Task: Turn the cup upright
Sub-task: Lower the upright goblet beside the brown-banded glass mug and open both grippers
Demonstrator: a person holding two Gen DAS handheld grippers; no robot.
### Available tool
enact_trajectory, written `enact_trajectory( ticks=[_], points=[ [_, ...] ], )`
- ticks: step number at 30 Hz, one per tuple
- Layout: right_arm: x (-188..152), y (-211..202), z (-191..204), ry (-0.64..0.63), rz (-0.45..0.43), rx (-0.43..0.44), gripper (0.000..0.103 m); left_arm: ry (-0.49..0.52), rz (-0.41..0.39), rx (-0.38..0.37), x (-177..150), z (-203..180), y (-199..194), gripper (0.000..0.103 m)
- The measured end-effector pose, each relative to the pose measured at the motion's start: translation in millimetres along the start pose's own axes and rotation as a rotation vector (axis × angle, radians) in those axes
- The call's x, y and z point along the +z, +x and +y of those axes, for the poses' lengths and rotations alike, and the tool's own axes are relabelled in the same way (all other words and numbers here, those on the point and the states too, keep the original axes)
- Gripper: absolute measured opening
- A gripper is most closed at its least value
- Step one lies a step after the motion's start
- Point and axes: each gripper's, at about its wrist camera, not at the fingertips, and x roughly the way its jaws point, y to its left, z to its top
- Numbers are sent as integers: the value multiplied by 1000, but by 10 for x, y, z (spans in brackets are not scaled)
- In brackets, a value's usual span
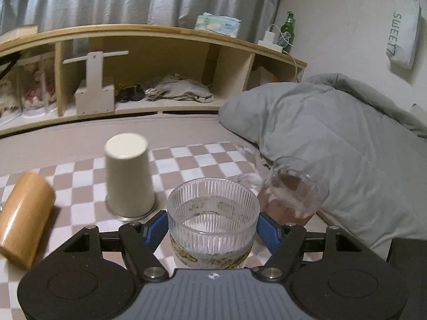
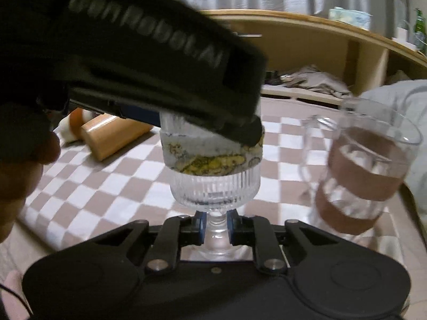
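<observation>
A ribbed clear glass goblet (image 2: 213,184) with a yellow-patterned band stands mouth up above the checkered cloth (image 2: 101,186). My right gripper (image 2: 215,229) is shut on its short stem. My left gripper (image 1: 213,226) closes around its upper bowl (image 1: 213,210), blue pads against both sides; its black body (image 2: 149,61) fills the upper left of the right wrist view. A cream cup (image 1: 128,173) stands upside down on the cloth, left of the goblet. A clear mug (image 1: 291,189) with a brown band stands upright at the right, also in the right wrist view (image 2: 365,170).
A tan wooden cylinder (image 1: 24,218) lies on its side at the left. A grey quilt (image 1: 333,138) is piled at the right. A wooden shelf (image 1: 149,34) with clutter runs along the back, with a green bottle (image 1: 288,32) on top.
</observation>
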Motion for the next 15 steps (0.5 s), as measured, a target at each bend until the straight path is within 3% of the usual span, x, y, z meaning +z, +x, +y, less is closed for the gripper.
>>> enact_trajectory(
  ticks=[7, 11, 15],
  points=[
    [10, 11, -247, 51, -52, -66, 14, 47, 10, 16, 72, -231, 123, 72],
    [-22, 55, -291, 63, -33, -58, 14, 61, 44, 61, 13, -282, 213, 72],
    [-77, 102, -252, 51, -16, -66, 13, 62, 28, 67, -15, -281, 206, 72]
  ],
)
